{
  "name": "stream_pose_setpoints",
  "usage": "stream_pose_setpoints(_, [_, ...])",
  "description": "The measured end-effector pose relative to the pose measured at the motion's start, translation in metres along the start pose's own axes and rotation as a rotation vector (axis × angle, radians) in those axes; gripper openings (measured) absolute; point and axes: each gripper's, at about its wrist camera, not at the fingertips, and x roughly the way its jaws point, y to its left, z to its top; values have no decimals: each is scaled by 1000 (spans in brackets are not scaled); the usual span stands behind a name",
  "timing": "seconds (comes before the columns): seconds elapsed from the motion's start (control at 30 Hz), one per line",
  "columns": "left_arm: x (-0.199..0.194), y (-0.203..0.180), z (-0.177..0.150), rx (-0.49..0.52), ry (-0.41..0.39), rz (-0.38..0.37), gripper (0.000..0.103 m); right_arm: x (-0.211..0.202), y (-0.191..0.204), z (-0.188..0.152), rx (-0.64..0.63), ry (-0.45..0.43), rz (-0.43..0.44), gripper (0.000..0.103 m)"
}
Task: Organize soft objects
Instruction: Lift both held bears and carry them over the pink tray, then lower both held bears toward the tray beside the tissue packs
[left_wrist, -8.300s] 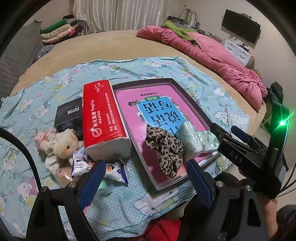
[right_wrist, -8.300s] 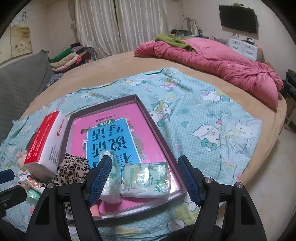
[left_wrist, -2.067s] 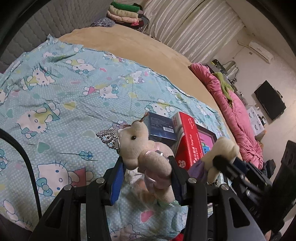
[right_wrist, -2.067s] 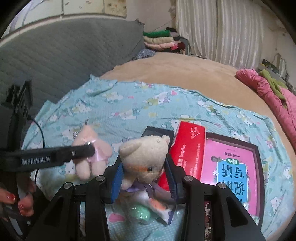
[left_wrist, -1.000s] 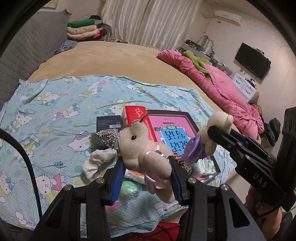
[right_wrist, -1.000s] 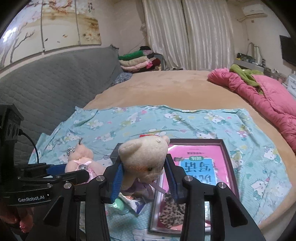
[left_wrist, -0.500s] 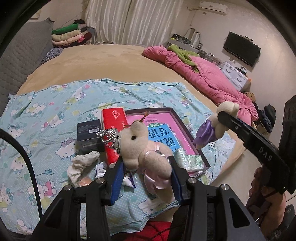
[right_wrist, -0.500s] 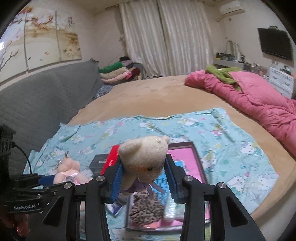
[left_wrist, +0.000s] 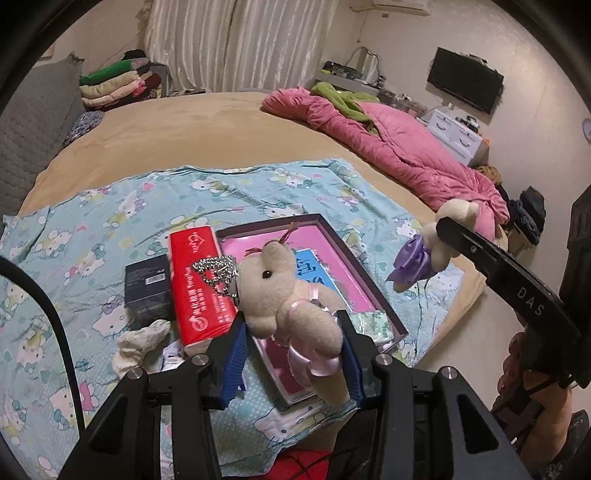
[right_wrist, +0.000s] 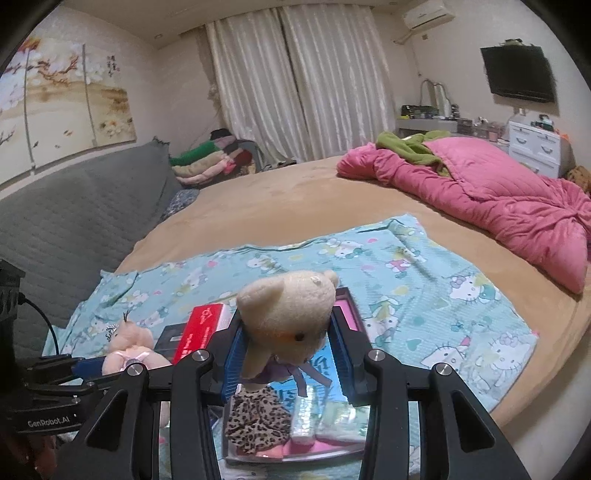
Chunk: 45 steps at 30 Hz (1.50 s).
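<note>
Both carried above the shallow dark-framed tray with pink printed base (left_wrist: 369, 284): left gripper (left_wrist: 291, 354) jaws clamped on cream plush bear in pink satin dress (left_wrist: 291, 310), right gripper (right_wrist: 284, 354) clamped on cream plush bear with purple bow (right_wrist: 288, 314); keep grips firm, lower into bare tray area beside the leopard-print scrunchie (right_wrist: 255, 417); versus a second ago, both bears sit nearer the tray.

Bedroom with pale walls and closed cream curtains (right_wrist: 295, 85) at the back. Large round bed (right_wrist: 280, 199) under a tan cover, grey quilted headboard (right_wrist: 74, 206) at the left. Blossom painting (right_wrist: 62, 99) above the headboard. Black television (right_wrist: 519, 74) on the right wall, white drawers (right_wrist: 535, 147) beneath, air conditioner (right_wrist: 423, 11) near the ceiling.
</note>
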Motion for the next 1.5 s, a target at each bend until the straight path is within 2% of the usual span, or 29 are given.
stream_pose_setpoints(0.33, [32,-18,-5,40,48,-2,46,8,-16,-12,6,-2,-69,44])
stream_pose_setpoints(0.67, [61,-25,-10,51,88,3,46,24,-24,-31,-17,13,-93,44])
stream_pose_setpoints(1.5, [118,-25,-22,48,171,-23,46,47,-43,-52,25,20,-124,44])
